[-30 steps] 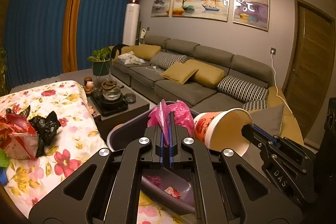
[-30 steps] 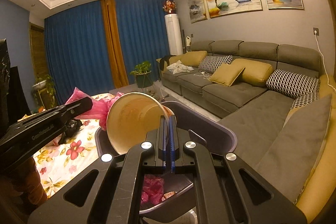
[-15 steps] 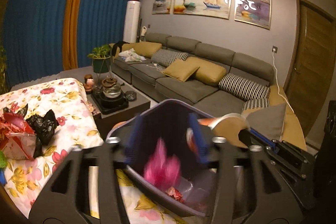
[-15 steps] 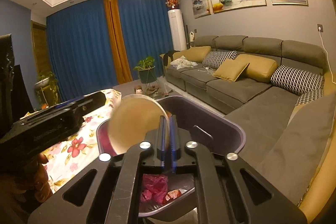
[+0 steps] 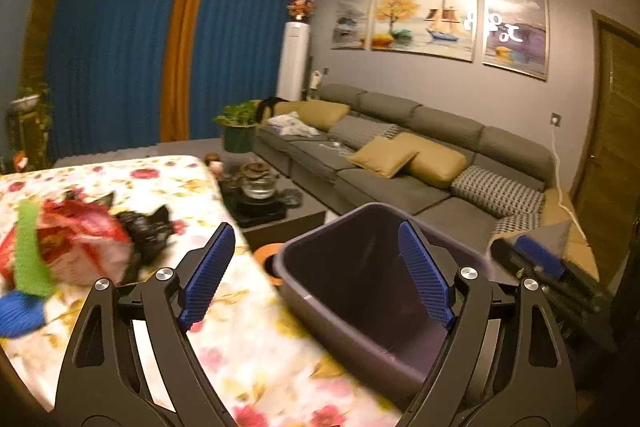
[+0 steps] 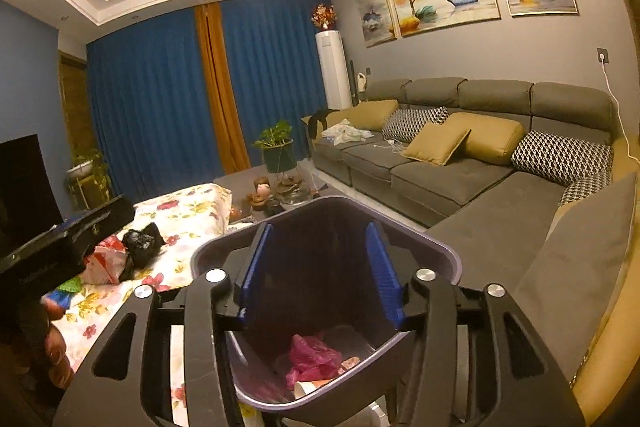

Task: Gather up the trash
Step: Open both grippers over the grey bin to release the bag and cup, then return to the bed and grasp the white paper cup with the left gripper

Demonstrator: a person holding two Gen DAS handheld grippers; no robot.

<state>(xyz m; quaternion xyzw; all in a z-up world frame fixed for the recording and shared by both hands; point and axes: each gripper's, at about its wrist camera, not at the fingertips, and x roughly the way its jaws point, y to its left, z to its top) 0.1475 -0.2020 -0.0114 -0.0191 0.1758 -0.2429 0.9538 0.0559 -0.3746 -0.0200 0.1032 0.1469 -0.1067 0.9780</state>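
the left gripper [image 5: 316, 271] fills the bottom of the left wrist view with its jaws wide apart and nothing between them; they have just been opening. behind them, at centre right of that frame, is the dark purple bin [image 5: 304, 303], standing against the edge of the table with the floral cloth [image 5: 248, 351]. at the left edge of the same frame a heap of trash lies on the cloth: a red and white wrapper [image 5: 80, 247], a black bag [image 5: 146, 231] just beside it, a green strip [image 5: 28, 247] and something blue [image 5: 18, 311], all blurred.

in the right wrist view the right gripper [image 6: 316, 273] sits at centre bottom, jaws parted about halfway and empty, having just been opening. it is held over the mouth of the bin. low in the frame, at the bin's bottom, lie a pink bag [image 6: 312, 357] and a cup [image 6: 310, 387] on its side, touching. at the left edge of this view a hand [image 6: 52, 343] holds the left gripper's black body. a grey sofa [image 6: 460, 163] runs across the right half.
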